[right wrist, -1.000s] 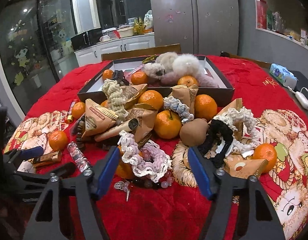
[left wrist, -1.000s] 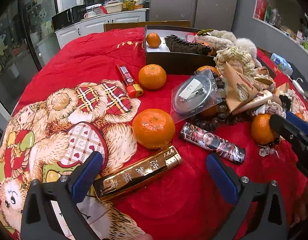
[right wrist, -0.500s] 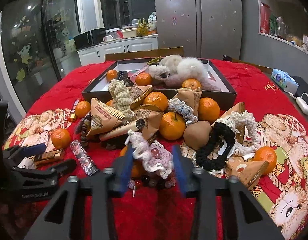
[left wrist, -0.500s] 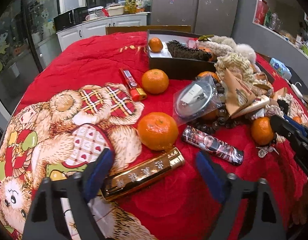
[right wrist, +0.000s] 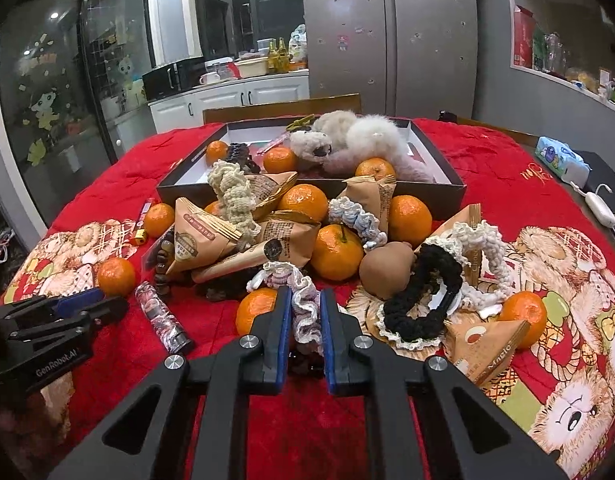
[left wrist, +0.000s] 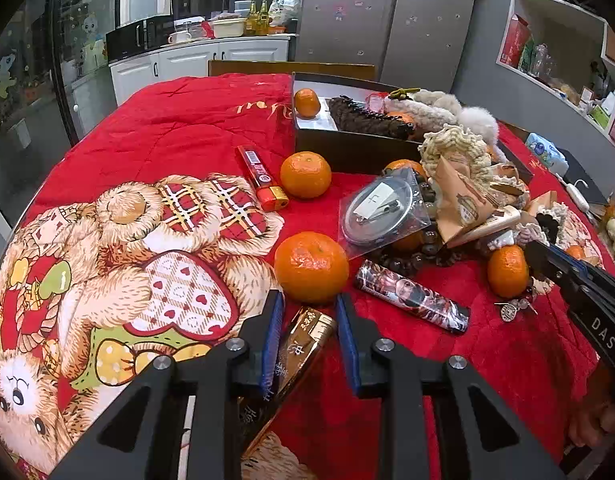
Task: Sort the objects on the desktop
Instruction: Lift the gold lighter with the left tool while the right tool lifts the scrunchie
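Left gripper (left wrist: 309, 330) closing on the gold bar (left wrist: 295, 354), right gripper (right wrist: 303, 322) clamping the scrunchie (right wrist: 305, 314), bottom centre; both should lift straight up.

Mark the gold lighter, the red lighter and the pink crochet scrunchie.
gold lighter (left wrist: 303, 346), left wrist view, on its gold top end between the claw fingers.
red lighter (left wrist: 256, 169), left wrist view, mid-body, on the printed label.
pink crochet scrunchie (right wrist: 305, 312), right wrist view, on the ruffle between the claw fingers.
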### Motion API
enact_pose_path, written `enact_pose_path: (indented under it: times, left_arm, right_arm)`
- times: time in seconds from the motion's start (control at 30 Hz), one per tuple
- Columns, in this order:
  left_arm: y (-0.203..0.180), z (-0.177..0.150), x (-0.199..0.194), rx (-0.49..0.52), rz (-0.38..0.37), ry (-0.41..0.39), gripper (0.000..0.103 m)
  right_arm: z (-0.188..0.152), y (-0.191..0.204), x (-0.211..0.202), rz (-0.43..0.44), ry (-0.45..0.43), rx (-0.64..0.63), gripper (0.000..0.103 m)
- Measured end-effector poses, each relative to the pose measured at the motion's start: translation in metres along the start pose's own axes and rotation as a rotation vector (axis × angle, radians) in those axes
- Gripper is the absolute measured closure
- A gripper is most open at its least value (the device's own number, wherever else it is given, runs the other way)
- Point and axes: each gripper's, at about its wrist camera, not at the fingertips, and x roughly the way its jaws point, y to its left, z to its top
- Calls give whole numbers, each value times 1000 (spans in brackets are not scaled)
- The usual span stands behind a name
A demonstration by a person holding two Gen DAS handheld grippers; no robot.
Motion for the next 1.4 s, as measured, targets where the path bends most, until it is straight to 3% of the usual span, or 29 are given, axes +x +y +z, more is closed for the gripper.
enact_pose_path:
  times: [0.33, 0.83, 1.0, 1.4]
  left_arm:
    - [-2, -5, -7, 6, -42, -5, 76]
    - [-3, -5, -32, 13, -107, -89, 78]
    - [2, 1, -39, 3, -106, -111, 78]
    - [-12, 17, -68, 48, -124, -178, 79]
  right_arm:
    - [-1, -7, 1, -27, 8, 36, 90]
    - [-2, -6, -28, -69, -125, 19, 92]
    - [4, -9, -37, -9, -135, 55, 92]
    - [31, -14, -67, 47, -194, 62, 95]
